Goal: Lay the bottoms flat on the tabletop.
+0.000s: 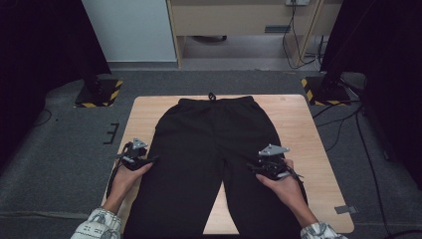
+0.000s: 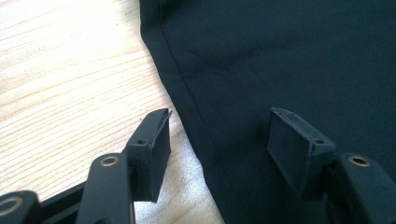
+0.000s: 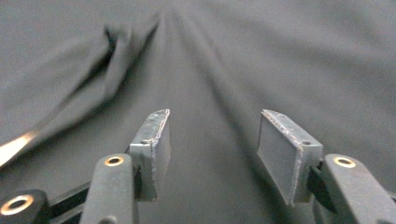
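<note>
Grey carpet floor [image 1: 59, 164], pale wall panel [image 1: 129, 30], wooden cabinet [image 1: 234, 17], black curtains [image 1: 40, 45] either side.

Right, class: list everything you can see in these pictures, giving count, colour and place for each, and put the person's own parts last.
trousers: one, black, spread flat on the table, waistband at the far edge
table: one, light wood, centre of the grey carpet
floor stand bases: two, black with yellow stripes, beyond the table's far corners
cables: several, black, on the carpet at right
left hand-held gripper: one, black, jaws open astride the trousers' left outer edge
right hand-held gripper: one, black, jaws open above the right leg
forearms: two, patterned sleeves, entering from the bottom
</note>
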`<state>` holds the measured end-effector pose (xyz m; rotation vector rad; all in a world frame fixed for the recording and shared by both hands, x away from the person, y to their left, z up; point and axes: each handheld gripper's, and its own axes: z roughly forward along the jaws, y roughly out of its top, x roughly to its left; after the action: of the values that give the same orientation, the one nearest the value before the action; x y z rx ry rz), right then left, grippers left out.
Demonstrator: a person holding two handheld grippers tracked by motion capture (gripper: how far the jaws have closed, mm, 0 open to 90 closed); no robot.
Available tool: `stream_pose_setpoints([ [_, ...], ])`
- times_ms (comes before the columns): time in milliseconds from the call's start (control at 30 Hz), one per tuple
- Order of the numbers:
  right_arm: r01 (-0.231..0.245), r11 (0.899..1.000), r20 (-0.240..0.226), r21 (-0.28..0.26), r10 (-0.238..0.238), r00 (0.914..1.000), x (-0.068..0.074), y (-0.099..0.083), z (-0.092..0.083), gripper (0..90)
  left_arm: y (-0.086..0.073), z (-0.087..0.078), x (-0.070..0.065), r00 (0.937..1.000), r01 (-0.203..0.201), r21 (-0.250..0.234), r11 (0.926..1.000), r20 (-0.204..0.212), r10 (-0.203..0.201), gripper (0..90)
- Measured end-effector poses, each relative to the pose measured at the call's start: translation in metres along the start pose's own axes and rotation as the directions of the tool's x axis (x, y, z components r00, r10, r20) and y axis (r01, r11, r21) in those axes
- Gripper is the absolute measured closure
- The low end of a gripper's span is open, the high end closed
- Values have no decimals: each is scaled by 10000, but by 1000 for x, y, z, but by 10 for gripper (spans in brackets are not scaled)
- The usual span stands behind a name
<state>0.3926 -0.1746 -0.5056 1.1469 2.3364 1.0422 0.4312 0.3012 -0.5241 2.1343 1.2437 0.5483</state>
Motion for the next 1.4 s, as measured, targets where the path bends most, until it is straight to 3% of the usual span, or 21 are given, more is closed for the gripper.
stream_pose_setpoints([
  [100, 167, 9998, -27, 52, -167, 9999, 6, -10, 5, 406, -1, 0, 0, 10000, 42, -35, 10000, 26, -42, 383],
  [200, -131, 9996, 22, -266, 131, 9999, -5, -5, 3, 383, -1, 0, 0, 10000, 3, -2, 10000, 25, -3, 384],
  [400, -1066, 9938, 662, -315, 1085, 9919, -64, 16, 2, 340, -1, 2, -1, 9999, 140, -139, 9998, 57, -139, 380],
  [500, -1591, 9873, 974, -39, 1587, 9825, -92, 15, 8, 390, -1, 3, -2, 9997, 227, -207, 9995, 120, -225, 378],
  [633, -2104, 9772, 1457, 268, 2044, 9680, -117, 6, 21, 438, -1, 3, 0, 9994, 310, -228, 9993, 180, -306, 374],
  [700, -2181, 9749, 1581, 452, 2086, 9651, -123, 2, 27, 454, -1, 3, 0, 9993, 325, -251, 9992, 207, -320, 374],
  [800, -2173, 9756, 1617, 307, 2097, 9643, -125, 1, 30, 553, -2, 3, 0, 9992, 317, -284, 9991, 236, -310, 374],
  [900, -1785, 9831, 1667, 415, 1694, 9714, -122, 2, 30, 723, -2, 3, 0, 9992, 328, -310, 9990, 241, -321, 375],
  [1000, -1902, 9806, 1414, 477, 1819, 9731, -123, 3, 30, 888, -2, 3, 0, 9995, 260, -292, 9992, 187, -255, 375],
  [1133, -1982, 9787, 1640, 530, 1873, 9685, -129, 5, 30, 900, -1, 3, -1, 9998, 187, -289, 9994, 104, -184, 378],
  [1333, -2549, 9668, 1792, 199, 2474, 9522, -146, 9, 34, 887, 0, 5, 1, 9994, 318, -390, 9987, 117, -313, 372],
  [1367, -2522, 9675, 1760, 164, 2455, 9533, -145, 10, 34, 836, 0, 4, 1, 9995, 303, -406, 9987, 101, -299, 361],
  [1400, -2566, 9664, 1727, 143, 2504, 9526, -144, 10, 34, 728, 0, 2, 2, 9995, 299, -438, 9986, 99, -295, 350],
])
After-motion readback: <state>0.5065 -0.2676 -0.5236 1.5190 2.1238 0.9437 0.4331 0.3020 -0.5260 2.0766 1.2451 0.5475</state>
